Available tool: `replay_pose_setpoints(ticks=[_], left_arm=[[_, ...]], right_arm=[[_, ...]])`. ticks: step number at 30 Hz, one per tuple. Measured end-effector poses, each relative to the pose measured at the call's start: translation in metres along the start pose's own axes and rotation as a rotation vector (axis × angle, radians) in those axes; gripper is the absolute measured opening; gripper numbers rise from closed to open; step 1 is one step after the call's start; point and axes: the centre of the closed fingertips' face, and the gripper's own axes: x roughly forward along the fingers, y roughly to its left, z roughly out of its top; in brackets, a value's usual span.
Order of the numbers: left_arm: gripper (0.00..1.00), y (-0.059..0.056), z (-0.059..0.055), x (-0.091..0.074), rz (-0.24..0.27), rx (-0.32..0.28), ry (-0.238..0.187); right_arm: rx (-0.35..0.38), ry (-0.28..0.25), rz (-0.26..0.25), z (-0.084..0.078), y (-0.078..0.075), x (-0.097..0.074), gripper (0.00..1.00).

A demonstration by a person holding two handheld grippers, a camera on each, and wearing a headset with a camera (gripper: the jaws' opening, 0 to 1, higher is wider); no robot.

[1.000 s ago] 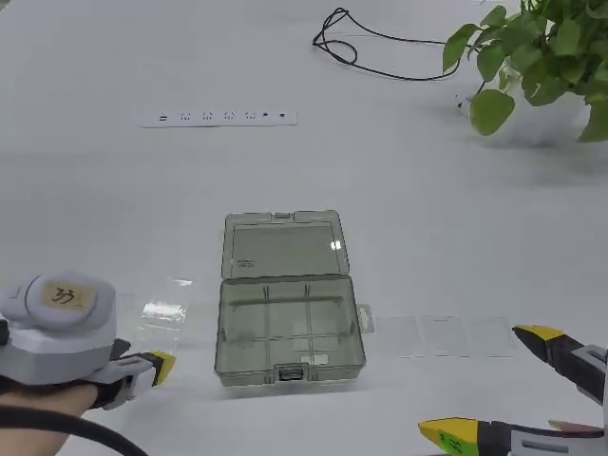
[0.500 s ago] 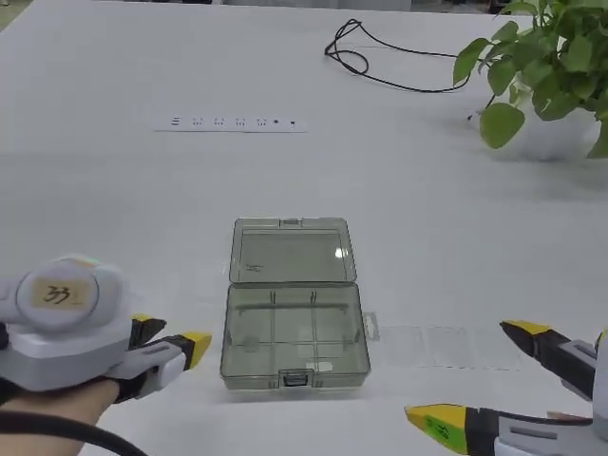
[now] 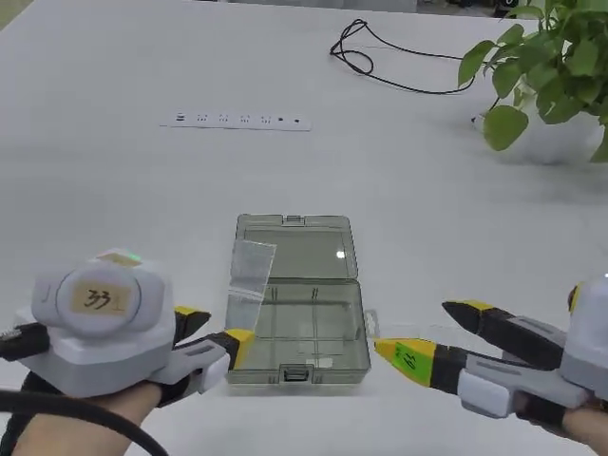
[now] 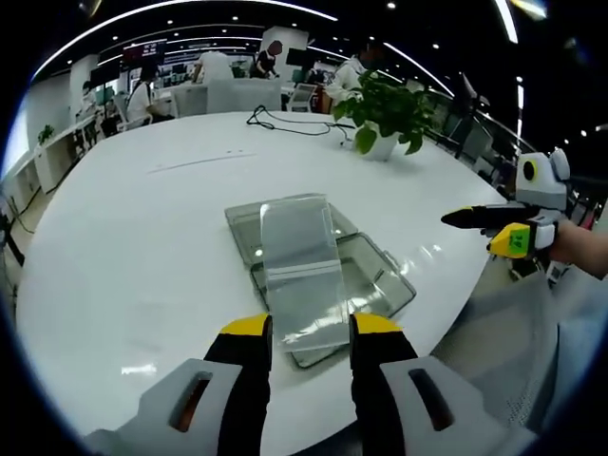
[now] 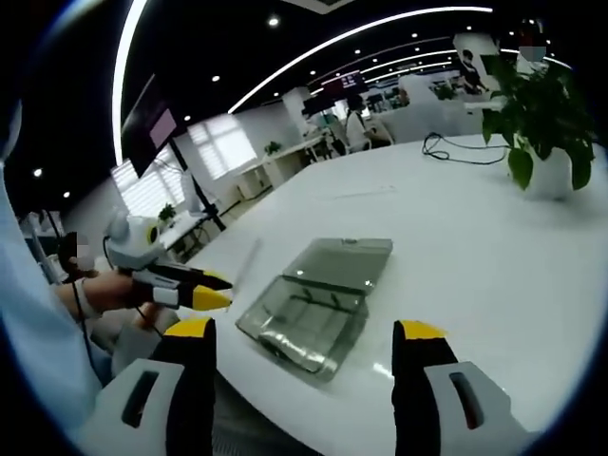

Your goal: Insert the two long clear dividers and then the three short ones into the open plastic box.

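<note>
left hand-held gripper (image 4: 311,328): tips pinching a clear divider (image 4: 304,271) by its near end, so the sheet stands out ahead of the jaws.
right hand-held gripper (image 3: 413,328): jaws spread with nothing between them; it hovers low, just right of the box.
divider axis: the long axis runs on from the left jaws, out over the box (image 3: 296,328) toward its lid (image 3: 294,247); in the head view it leans up and away above the base's left edge.
box: open on the desk (image 3: 114,209) between the two grippers, latch side toward the person, lid laid flat behind. ribs show in the base; i can make out no seated divider.
nearer hand: the left, which carries the piece and sits right at the box's left side.
key relation: the base looks longer side to side, while the held sheet points front to back, so it likely needs a turn before it drops into the slots.
room: bare desk all round the box; power strip (image 3: 237,121), cable (image 3: 380,57) and plant (image 3: 546,57) are well apart at the far side.
other dividers: too faint to place.
risk: a clear sheet is hard to judge against clear walls, and the box may slide; the right gripper could steady it.
</note>
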Motion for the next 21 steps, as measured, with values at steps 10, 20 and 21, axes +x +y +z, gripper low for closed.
replay_pose_setpoints(ticks=[10, 20, 21], left_arm=[[0.3, -0.023, 0.006, 0.003, -0.046, 0.017, -0.021], [0.3, -0.037, 0.008, 0.009, -0.07, 0.029, -0.028], [0.3, -0.038, 0.009, 0.009, -0.073, 0.029, -0.029]], right_arm=[[0.034, 0.012, 0.111, 0.012, 0.029, 0.036, 0.49], [0.3, -0.051, 0.14, 0.022, 0.031, 0.061, 0.28], [0.331, -0.05, 0.143, 0.021, 0.031, 0.062, 0.27]])
